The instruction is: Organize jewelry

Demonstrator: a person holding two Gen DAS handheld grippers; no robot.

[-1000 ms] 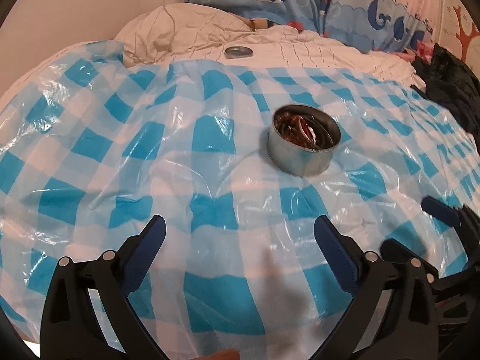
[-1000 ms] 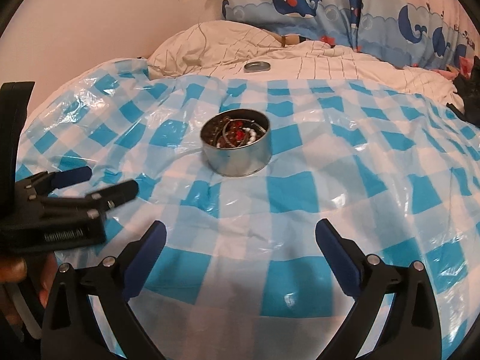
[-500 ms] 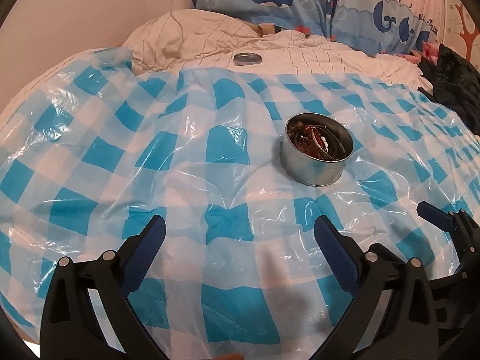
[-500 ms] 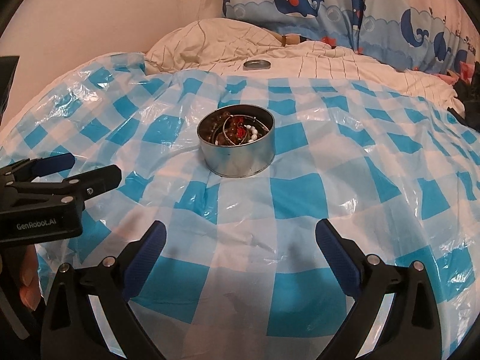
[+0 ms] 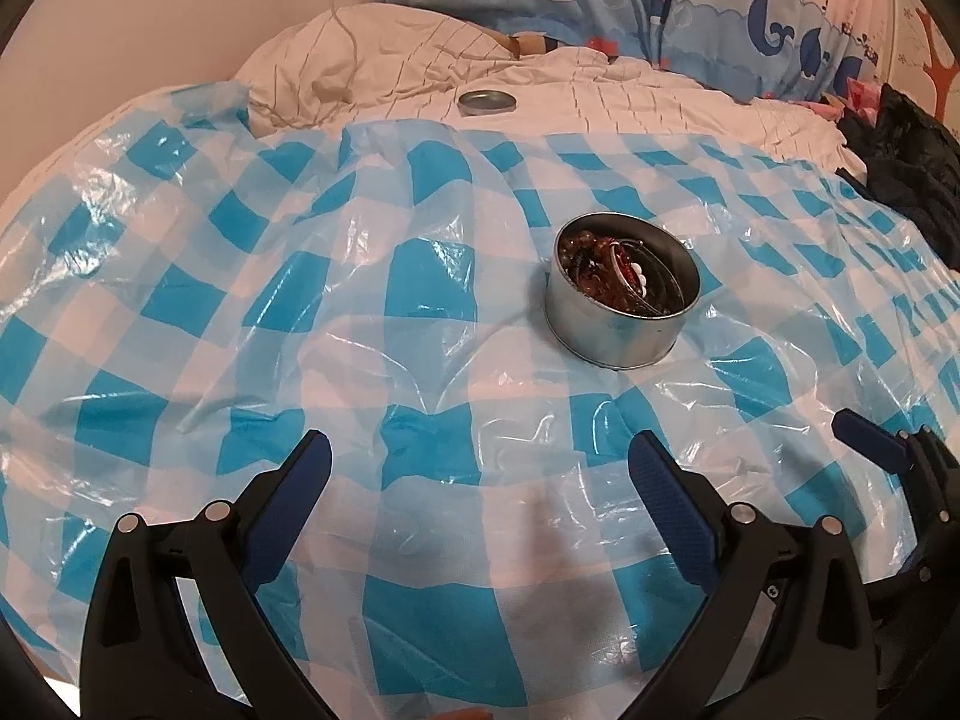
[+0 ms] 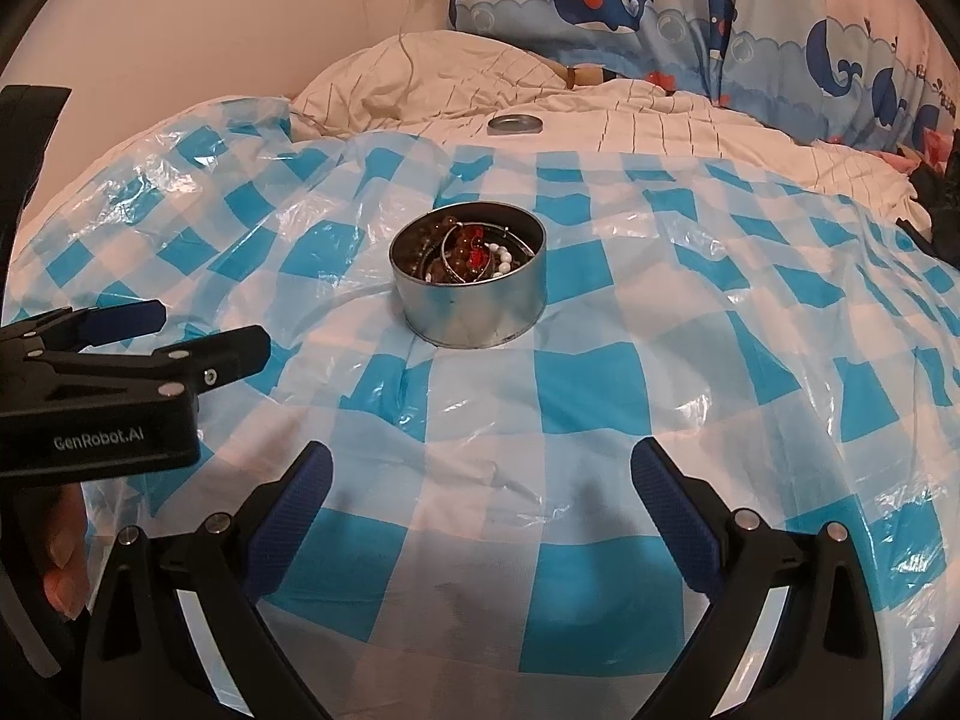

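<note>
silver tin (image 6: 474, 306), blue-checked plastic sheet (image 6: 600, 396)

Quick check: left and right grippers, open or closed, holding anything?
Left gripper: open, holding nothing.
Right gripper: open, holding nothing.

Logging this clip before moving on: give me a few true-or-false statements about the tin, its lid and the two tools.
1. The round tin holds beads and bangles. True.
2. The lid sits on the tin. False: it lies apart, farther back on the white bedding.
3. The left tool grips a bracelet. False: it is open and empty.
4. The right tool is open. True.
5. The tin stands on the checked plastic sheet. True.
</note>
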